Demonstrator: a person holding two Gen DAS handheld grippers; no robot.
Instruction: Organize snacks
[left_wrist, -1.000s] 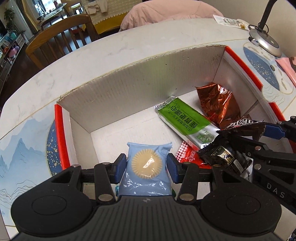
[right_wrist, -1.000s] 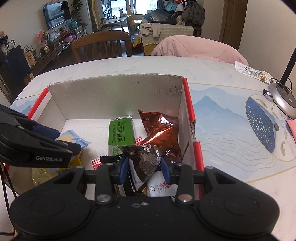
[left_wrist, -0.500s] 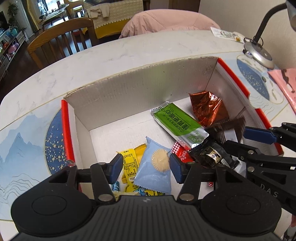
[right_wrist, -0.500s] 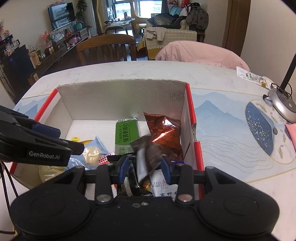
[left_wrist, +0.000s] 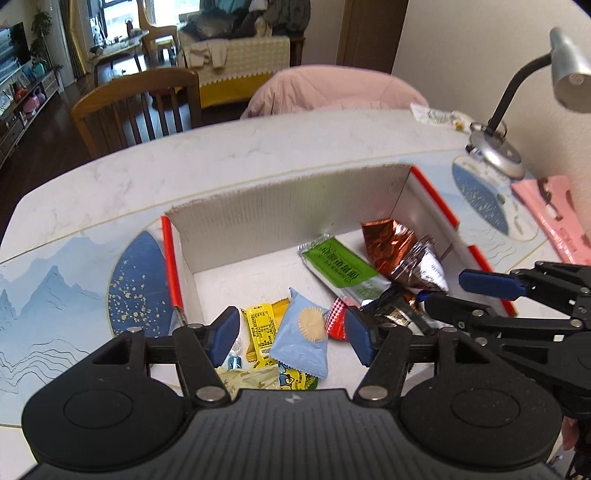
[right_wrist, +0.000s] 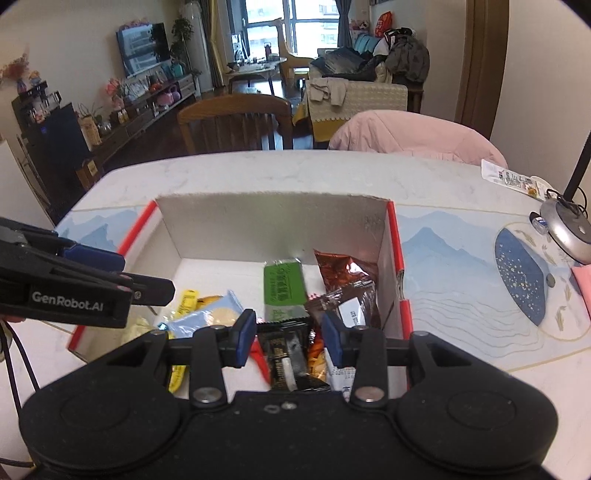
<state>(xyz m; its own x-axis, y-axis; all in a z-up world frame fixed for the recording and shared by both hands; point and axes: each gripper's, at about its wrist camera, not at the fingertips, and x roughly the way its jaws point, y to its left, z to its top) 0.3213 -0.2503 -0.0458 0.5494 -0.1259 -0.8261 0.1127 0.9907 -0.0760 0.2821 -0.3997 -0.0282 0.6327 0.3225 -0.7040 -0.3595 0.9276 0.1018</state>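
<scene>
An open cardboard box (left_wrist: 295, 206) with red edges (right_wrist: 391, 236) holds several snack packets. My left gripper (left_wrist: 290, 334) is open and empty above the box's near left part, over a light blue packet (left_wrist: 304, 339) and a yellow packet (left_wrist: 260, 328). My right gripper (right_wrist: 289, 338) is open and empty above the box's near right part, over a black packet (right_wrist: 288, 354). A dark brown packet (right_wrist: 351, 299) lies on a copper foil bag (right_wrist: 340, 271), beside a green bar (right_wrist: 282, 288). The right gripper also shows in the left wrist view (left_wrist: 465, 291).
The box stands on a white table with a blue mountain-print mat (right_wrist: 461, 258). A desk lamp (left_wrist: 498, 151) and a pink packet (left_wrist: 557, 218) are at the right. A wooden chair (right_wrist: 236, 122) and a pink-covered chair (right_wrist: 410, 136) stand behind the table.
Both grippers opened and rose back from the box. The light blue packet dropped from the left gripper and the dark brown packet dropped from the right gripper; both now lie in the box.
</scene>
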